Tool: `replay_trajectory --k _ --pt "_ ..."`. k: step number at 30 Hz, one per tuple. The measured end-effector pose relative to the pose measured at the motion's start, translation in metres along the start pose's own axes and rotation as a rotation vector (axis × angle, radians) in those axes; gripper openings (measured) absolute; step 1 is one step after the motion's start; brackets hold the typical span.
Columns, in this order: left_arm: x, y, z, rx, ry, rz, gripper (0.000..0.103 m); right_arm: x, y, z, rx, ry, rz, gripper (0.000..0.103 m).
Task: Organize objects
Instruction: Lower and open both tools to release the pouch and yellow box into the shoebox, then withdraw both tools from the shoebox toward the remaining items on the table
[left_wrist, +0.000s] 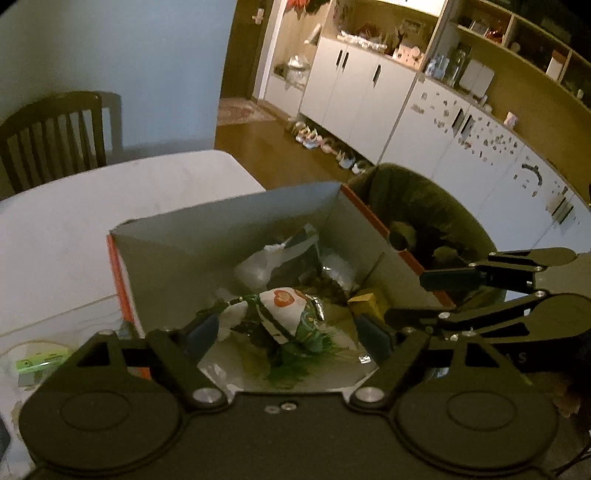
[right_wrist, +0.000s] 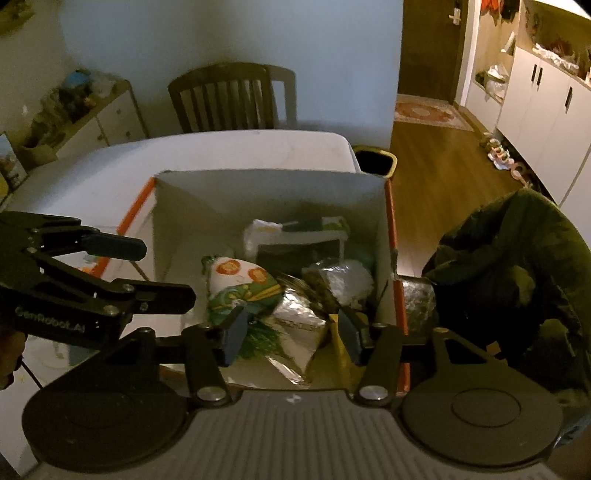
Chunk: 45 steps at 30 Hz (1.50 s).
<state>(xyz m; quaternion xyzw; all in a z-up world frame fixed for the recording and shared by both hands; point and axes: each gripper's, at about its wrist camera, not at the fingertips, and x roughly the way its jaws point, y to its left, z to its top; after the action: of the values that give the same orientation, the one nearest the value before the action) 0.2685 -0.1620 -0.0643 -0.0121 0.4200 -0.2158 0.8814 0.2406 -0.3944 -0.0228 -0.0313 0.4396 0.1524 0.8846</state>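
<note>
An open cardboard box (left_wrist: 177, 243) (right_wrist: 184, 206) with orange outer sides stands on the white table (left_wrist: 74, 206) (right_wrist: 110, 166). It holds several packets, among them a white and green snack bag (left_wrist: 288, 306) (right_wrist: 240, 284), foil wrappers (right_wrist: 295, 321) and a white and green carton (right_wrist: 295, 232). My left gripper (left_wrist: 291, 332) is open above the box, its fingers either side of the snack bag, not touching it. My right gripper (right_wrist: 291, 332) is open above the box's near right part. Each gripper shows in the other's view, the right one (left_wrist: 424, 295) and the left one (right_wrist: 166, 273).
A chair draped with a dark green jacket (left_wrist: 424, 221) (right_wrist: 517, 277) stands right of the box. A wooden chair (left_wrist: 55, 129) (right_wrist: 225, 99) is at the far side of the table. A bin (right_wrist: 373, 160) stands past the table corner. Small items (left_wrist: 37, 362) lie left of the box.
</note>
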Motion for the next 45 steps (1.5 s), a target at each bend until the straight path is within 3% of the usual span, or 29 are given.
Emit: replay_trajectory --k 7,12,19,35,45 --pt "-0.033 0.009 -0.008 0.004 -0.075 0.014 0.087 -0.021 0.014 -0.002 0.011 -0.043 0.007 0.063" --pt "-0.059 0.014 -0.013 0.033 -0.135 0.027 0.098 -0.034 0.027 -0.002 0.021 -0.077 0.011 0.072" --pt "-0.081 0.036 -0.018 0.028 -0.166 0.033 0.102 -0.048 0.055 -0.002 0.013 -0.132 0.015 0.08" --pt "-0.123 0.117 -0.046 0.012 -0.195 0.084 0.103 -0.045 0.14 0.007 0.004 -0.189 0.025 0.083" --pt "-0.124 0.177 -0.075 -0.051 -0.188 0.104 0.103 -0.024 0.201 0.006 -0.024 -0.18 0.051 0.083"
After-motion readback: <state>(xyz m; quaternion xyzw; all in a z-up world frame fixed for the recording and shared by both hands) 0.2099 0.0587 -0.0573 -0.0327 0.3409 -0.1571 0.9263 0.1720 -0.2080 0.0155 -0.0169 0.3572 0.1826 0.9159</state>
